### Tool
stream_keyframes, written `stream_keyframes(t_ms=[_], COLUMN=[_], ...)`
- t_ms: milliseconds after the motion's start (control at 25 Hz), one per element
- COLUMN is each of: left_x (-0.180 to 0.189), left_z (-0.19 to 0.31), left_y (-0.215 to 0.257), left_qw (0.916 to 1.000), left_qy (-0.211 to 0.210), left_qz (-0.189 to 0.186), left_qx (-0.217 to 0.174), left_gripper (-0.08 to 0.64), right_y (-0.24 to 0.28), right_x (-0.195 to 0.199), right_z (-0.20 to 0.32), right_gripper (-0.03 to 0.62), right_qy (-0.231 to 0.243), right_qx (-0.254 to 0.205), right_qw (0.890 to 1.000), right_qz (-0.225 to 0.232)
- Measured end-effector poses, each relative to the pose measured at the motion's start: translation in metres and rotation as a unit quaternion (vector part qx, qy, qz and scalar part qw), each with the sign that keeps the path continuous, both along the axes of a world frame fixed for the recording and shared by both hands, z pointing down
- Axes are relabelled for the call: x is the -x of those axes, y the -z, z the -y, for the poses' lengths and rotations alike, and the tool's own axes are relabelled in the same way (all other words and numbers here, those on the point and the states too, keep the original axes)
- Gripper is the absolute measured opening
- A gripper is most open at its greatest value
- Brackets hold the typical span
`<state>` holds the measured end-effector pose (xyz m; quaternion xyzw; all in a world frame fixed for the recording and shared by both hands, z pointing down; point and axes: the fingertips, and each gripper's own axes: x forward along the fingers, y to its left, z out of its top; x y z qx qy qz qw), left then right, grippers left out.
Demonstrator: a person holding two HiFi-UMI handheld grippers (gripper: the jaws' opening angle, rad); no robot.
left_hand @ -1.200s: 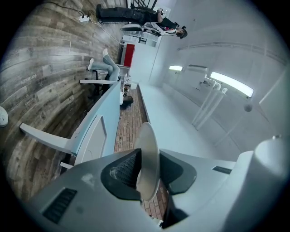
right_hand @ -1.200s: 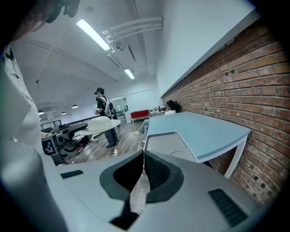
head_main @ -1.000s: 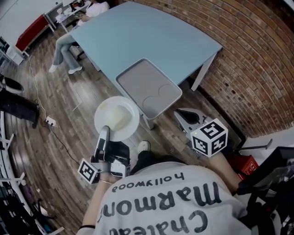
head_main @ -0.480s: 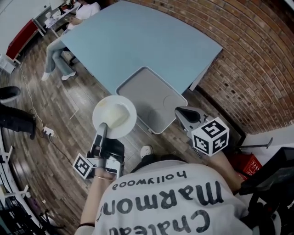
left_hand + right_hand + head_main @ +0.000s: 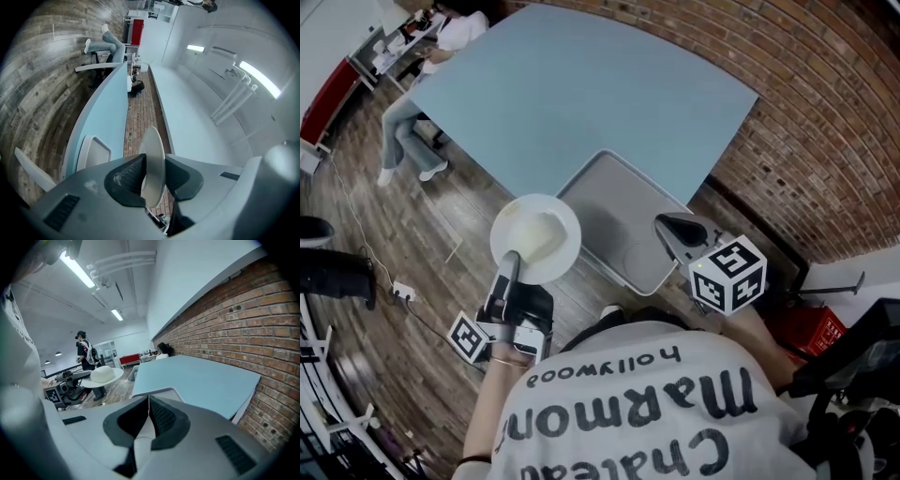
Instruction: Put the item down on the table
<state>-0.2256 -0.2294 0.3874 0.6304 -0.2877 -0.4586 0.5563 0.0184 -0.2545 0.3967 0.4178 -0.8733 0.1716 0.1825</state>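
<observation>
My left gripper [image 5: 510, 267] [image 5: 152, 176] has its jaws clamped on the rim of the white plate [image 5: 534, 234] [image 5: 152, 159], which is over the floor just beside the table [image 5: 581, 94]. My right gripper [image 5: 673, 228] [image 5: 148, 413] has its jaws closed on the grey tray [image 5: 619, 216] [image 5: 157, 391], which partly overlaps the table's near edge.

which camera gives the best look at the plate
The head view: the whole round plate shows from above, a pale mound on it. The left gripper view shows it edge-on, clamped between the fingers. The right gripper view shows it small, from the side, at left.
</observation>
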Motion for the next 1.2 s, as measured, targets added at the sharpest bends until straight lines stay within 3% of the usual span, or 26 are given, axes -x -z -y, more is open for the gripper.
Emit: stream_keyframes(t_ms=[280,600,1200], left_x=[0.008,-0.009,-0.035], left_z=[0.029,0.031,0.031], left_y=[-0.035,-0.076,-0.113], left_qw=[0.9986,0.9949,0.9895], left_qy=[-0.052,-0.089,-0.102], left_qz=[0.001,-0.006,0.023], left_qx=[0.007,0.047,0.099], left_gripper=[0.083,0.083,0.083], right_y=[-0.008,-0.017,-0.022], right_x=[0.016,0.006,0.006], right_z=[0.020,0.026,0.048], right_gripper=[0.011,0.011,0.011], right_qy=[-0.020,-0.039,-0.005], right_qx=[0.006,0.023,0.044], right_qw=[1.000,0.999,0.998], right_qz=[-0.011,-0.026,-0.042])
